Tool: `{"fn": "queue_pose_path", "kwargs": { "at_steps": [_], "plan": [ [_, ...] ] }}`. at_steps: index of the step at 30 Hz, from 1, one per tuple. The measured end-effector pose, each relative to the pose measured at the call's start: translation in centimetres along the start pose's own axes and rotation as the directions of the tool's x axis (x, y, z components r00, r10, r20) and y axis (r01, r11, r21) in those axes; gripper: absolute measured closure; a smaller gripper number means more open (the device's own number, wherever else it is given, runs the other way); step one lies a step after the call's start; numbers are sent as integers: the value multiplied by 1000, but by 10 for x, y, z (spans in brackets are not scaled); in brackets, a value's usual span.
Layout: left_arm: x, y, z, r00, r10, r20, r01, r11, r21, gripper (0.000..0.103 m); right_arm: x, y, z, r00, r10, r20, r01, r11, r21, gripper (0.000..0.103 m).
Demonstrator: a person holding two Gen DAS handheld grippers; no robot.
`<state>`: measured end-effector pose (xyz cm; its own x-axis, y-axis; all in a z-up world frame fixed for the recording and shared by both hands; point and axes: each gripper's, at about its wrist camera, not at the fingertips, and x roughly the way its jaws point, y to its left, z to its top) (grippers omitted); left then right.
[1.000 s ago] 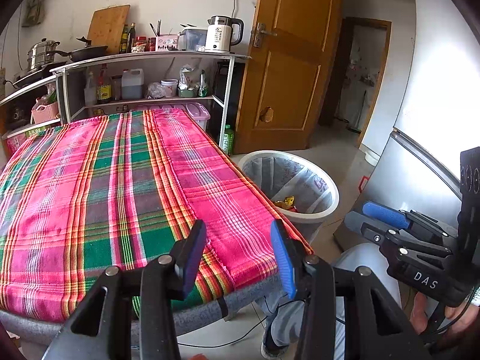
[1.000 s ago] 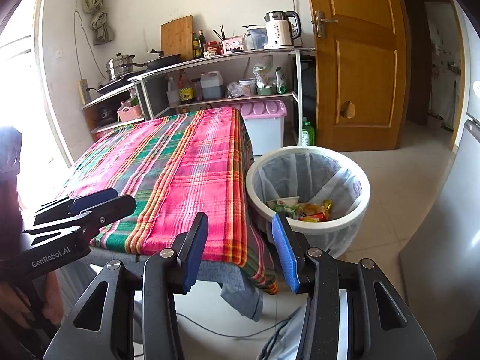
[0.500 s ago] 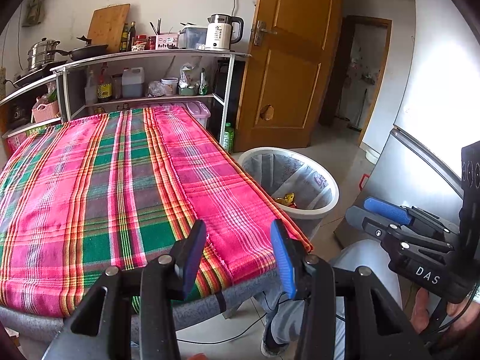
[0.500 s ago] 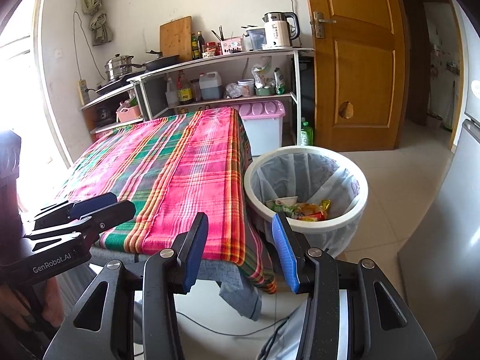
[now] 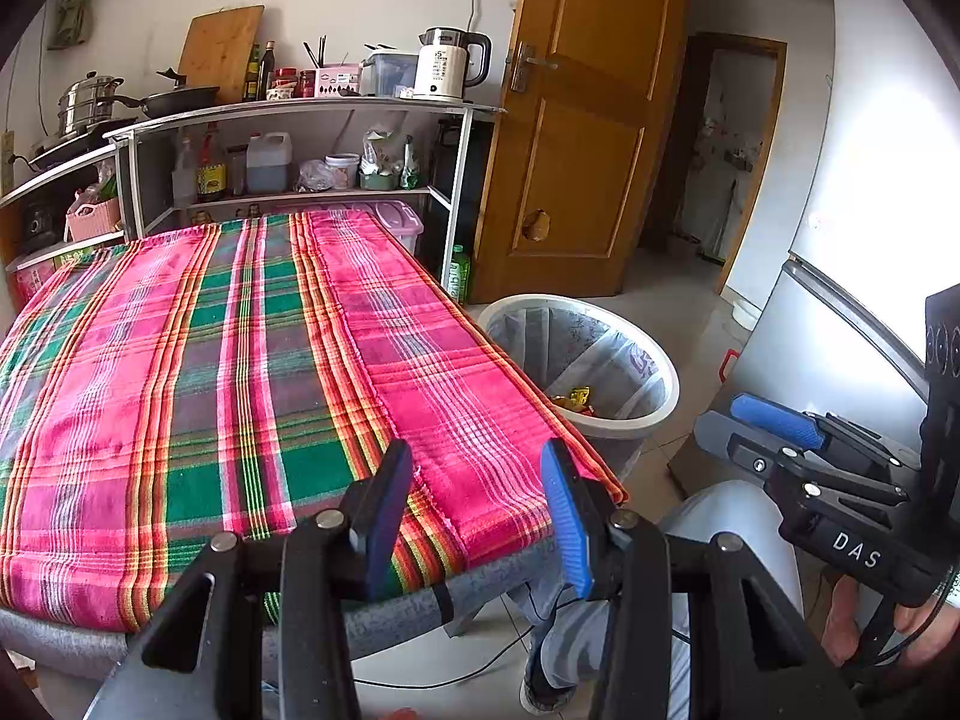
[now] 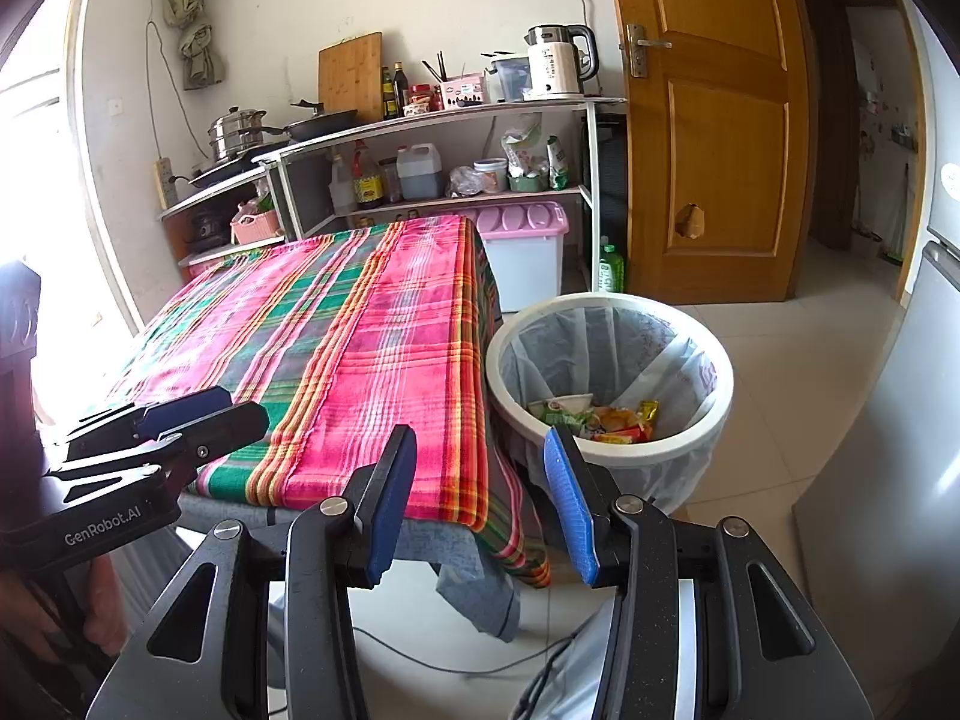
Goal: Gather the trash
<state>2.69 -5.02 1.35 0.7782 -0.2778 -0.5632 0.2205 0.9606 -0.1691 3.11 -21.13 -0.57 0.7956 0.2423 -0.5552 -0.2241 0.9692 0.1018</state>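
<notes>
A white trash bin (image 6: 714, 360) lined with a clear bag stands on the floor right of the table; colourful wrappers (image 6: 600, 417) lie at its bottom. It also shows in the left wrist view (image 5: 654, 372). The table carries a pink and green plaid cloth (image 5: 240, 360) with nothing on it. My left gripper (image 5: 477, 501) is open and empty above the table's near edge. My right gripper (image 6: 477, 495) is open and empty, near the table's front right corner, left of the bin.
A kitchen shelf (image 5: 300, 114) with pots, bottles and a kettle (image 5: 450, 63) stands behind the table. A wooden door (image 6: 714, 120) and a pink-lidded box (image 6: 528, 252) are at the back. A grey fridge (image 6: 900, 450) stands on the right. A cable lies on the floor.
Both grippers have drawn back slightly and stayed open and empty. The table and bin sit a little farther away in both views.
</notes>
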Motion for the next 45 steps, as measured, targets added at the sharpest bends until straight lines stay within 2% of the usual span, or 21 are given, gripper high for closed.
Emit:
{"fn": "queue_pose_path", "kwargs": {
  "at_steps": [45],
  "plan": [
    [1,-8,-4,1000,12,-6,-11,1000,22,57,1,-2,0,1000,-2,-5,2,1000,-7,57]
  ]
}}
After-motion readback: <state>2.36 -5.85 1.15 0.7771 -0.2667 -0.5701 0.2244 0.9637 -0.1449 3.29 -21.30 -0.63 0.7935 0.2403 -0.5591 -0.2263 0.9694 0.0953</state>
